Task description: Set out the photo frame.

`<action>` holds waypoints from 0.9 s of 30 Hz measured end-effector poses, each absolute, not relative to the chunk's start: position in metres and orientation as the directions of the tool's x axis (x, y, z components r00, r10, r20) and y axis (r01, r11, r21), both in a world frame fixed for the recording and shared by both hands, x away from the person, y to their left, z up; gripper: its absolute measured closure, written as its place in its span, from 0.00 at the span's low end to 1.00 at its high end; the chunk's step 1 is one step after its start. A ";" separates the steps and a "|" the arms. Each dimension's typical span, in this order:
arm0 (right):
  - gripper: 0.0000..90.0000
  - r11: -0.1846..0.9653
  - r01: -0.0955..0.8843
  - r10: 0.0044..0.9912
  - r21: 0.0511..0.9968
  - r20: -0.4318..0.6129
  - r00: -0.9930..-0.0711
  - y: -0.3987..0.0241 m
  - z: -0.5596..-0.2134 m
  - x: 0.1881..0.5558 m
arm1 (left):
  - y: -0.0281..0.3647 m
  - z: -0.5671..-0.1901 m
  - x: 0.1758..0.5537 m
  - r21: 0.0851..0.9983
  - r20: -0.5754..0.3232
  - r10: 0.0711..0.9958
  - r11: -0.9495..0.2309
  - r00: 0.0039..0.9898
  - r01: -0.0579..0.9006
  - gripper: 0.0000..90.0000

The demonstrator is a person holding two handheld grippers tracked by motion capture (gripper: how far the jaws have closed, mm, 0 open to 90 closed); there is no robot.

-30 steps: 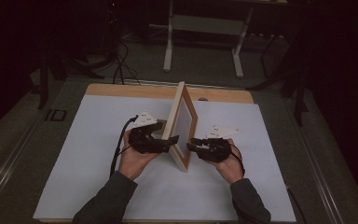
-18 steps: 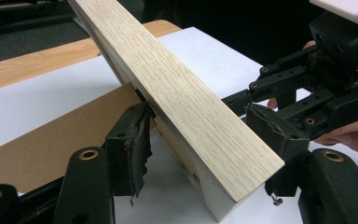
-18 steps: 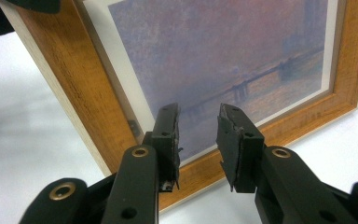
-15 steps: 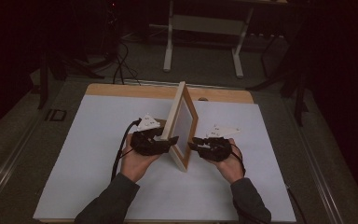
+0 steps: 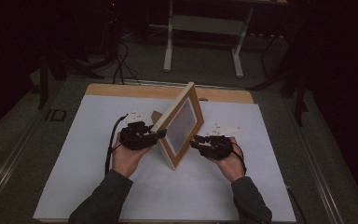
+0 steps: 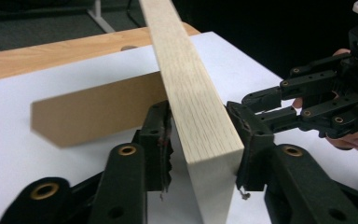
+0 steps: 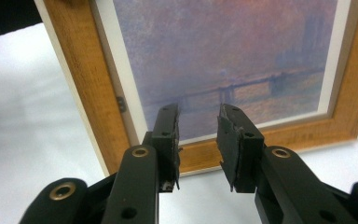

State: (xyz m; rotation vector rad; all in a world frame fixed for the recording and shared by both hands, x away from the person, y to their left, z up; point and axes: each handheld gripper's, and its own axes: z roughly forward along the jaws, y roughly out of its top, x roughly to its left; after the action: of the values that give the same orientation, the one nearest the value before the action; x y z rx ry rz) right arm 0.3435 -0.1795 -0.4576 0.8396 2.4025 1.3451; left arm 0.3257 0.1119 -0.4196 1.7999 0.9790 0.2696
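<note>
A wooden picture frame point(image 5: 182, 126) stands upright on the white table top point(image 5: 84, 168), propped by a brown back stand point(image 6: 98, 112). It holds a hazy purple print of a bridge point(image 7: 223, 51). My left gripper point(image 5: 161, 134) has just been closing on the frame's light side edge point(image 6: 186, 84), which sits between its jaws with both pads against the wood. My right gripper point(image 5: 193, 142) faces the print from the other side, jaws open with nothing between them, tips close to the lower frame rail point(image 7: 279, 135). The left gripper view also shows the right gripper point(image 6: 251, 109) beyond the frame.
A bare wooden strip point(image 5: 135, 89) with a small hole runs along the table's far edge. Behind the table, white metal stand legs point(image 5: 170, 42) and cables point(image 5: 121, 65) lie on the dark floor. White surface stretches to both sides of the frame.
My left gripper has shifted slightly toward the frame and its jaws have come in onto the frame's edge. The right gripper and the frame stay where they were.
</note>
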 end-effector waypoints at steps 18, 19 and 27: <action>0.73 0.341 0.381 0.701 0.859 0.037 -0.712 -0.204 -0.444 0.363 | 0.132 -0.418 0.353 0.839 -0.300 0.563 -0.228 0.770 0.494 0.79; 0.72 0.336 0.384 0.710 0.860 0.037 -0.703 -0.205 -0.443 0.364 | 0.134 -0.419 0.355 0.838 -0.302 0.555 -0.233 0.775 0.493 0.79; 0.62 0.287 0.403 0.767 0.869 0.043 -0.640 -0.217 -0.434 0.381 | 0.143 -0.415 0.368 0.828 -0.287 0.497 -0.301 0.819 0.473 0.79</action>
State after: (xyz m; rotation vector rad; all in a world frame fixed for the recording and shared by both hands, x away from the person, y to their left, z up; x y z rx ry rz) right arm 0.3813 -0.2172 -0.4345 1.0535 2.1785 1.2979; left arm 0.3684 0.1428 -0.4149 1.9429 0.7243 0.0288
